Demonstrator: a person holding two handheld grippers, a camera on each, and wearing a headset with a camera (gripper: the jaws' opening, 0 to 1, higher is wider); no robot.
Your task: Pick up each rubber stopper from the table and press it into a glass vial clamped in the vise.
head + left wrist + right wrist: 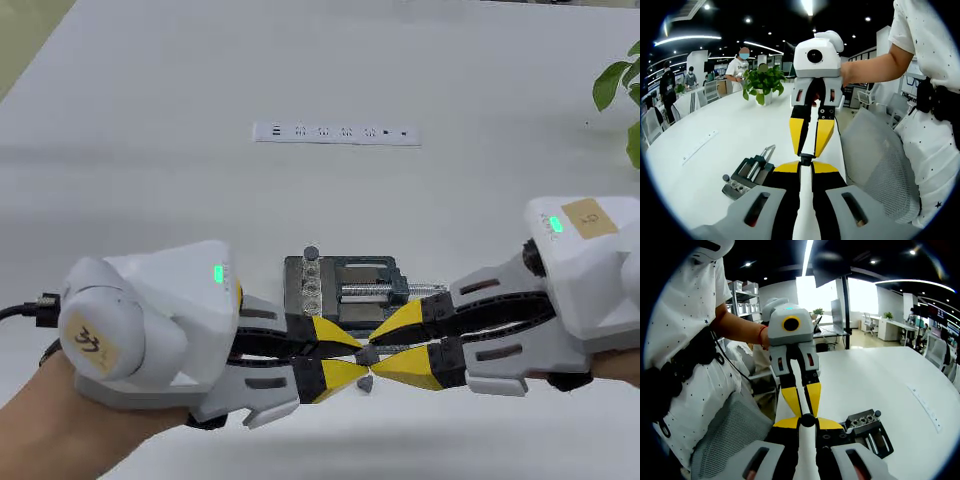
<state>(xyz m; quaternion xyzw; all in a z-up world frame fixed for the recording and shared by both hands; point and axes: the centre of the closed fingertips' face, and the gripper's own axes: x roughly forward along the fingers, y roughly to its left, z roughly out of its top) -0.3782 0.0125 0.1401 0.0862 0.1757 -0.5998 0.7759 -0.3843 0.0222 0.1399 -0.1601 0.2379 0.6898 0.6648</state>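
White tabletop (150, 200) runs out under you, and the vise (345, 290) stands at its middle; take everything from that. Beyond the vise lies a white power strip (336, 133), and far off to its right a leafy plant (620, 90) edges in. A row of glass vials (311, 290) stands upright along the vise's left side, and a second stopper (311, 253) sits at the far end of that row.

Just on your side of the vise, your two tools meet nose to nose. Your left tongs (355, 357) reach in from the vise's left and your right tongs (385, 356) from its right. Both pairs are drawn in at the tips, pinching the same small dark rubber stopper (367, 357) from opposite sides (which pair carries the load, I cannot tell). That stopper is held above the tabletop, near the vise but apart from it. In the right gripper view it shows as a dark round piece (807, 420) at the tips, with the vise (870, 432) to one side
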